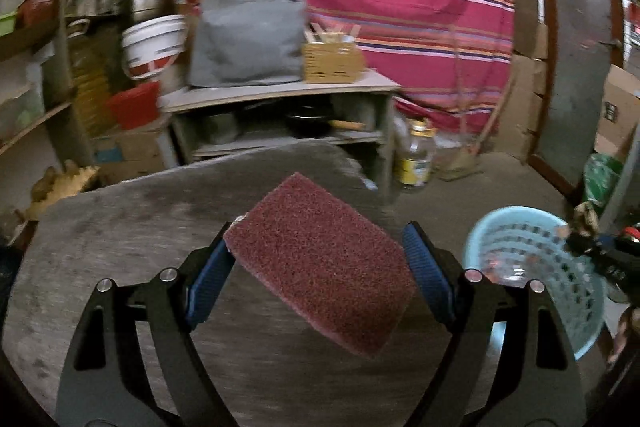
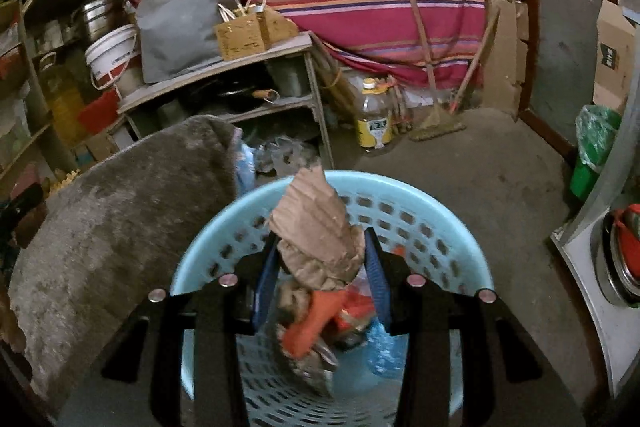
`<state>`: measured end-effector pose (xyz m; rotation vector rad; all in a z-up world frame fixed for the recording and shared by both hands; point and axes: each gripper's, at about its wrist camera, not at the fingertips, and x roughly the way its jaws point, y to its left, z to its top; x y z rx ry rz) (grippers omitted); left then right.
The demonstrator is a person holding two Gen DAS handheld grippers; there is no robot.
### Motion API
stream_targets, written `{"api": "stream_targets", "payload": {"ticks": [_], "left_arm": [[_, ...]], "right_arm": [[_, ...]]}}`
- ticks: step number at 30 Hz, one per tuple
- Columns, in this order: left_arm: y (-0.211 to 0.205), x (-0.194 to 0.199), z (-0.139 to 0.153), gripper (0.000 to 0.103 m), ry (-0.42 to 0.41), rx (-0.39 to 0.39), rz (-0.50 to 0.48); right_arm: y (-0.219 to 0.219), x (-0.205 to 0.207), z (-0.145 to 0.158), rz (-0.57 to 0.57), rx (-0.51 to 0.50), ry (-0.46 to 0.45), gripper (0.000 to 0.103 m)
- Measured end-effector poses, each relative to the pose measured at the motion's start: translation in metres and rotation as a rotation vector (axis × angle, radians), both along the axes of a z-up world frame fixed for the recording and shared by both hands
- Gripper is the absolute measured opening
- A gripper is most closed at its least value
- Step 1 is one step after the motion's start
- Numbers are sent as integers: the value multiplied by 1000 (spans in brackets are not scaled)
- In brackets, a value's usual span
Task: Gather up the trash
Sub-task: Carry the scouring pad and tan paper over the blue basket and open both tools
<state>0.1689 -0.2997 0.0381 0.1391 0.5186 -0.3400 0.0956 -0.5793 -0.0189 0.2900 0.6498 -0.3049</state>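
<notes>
Scouring pad (image 1: 320,259) clamped in left jaws | cardboard scrap (image 2: 316,227) (possibly crumpled) in right jaws over basket (image 2: 440,195)

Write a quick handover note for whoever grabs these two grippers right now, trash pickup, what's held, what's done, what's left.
Left gripper: fingers wide, clamped on the maroon scouring pad, above the grey table.
Right gripper: fingers closed on a crumpled cardboard scrap, directly over the blue basket.
Done: basket already holds orange and blue wrappers.
Left: release the cardboard into the basket, then bring the pad across to the basket, which stands on the floor beside the table, and drop it in.
</notes>
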Motion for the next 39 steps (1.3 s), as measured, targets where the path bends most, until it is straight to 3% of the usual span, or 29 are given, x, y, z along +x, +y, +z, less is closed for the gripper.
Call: {"api": "stream_targets", "payload": {"ticks": [6,11,21,25,29,39], "left_arm": [[-75,-28,-19,81,13,17,-96],[-129,-38,-47,81,71,44,-166],[-163,-20,-65,84,143,66,-225],[-156,-23,-60,97,126,59,-224],[-146,-21,-52,98,113,63,-207],[-59,-16,-18,98,33,35,-60]], "right_arm": [[-17,-13,-3,-13,-8,-7,41],[-26,-20,-1,-37,-23,-15,41],[-33,-27,2,-45,-24,-16,41],[-35,-28,0,-49,-24,-5,41],[-35,-26,0,-54,-21,2,41],[-15,-4,-15,-39,-80,60,44]]}}
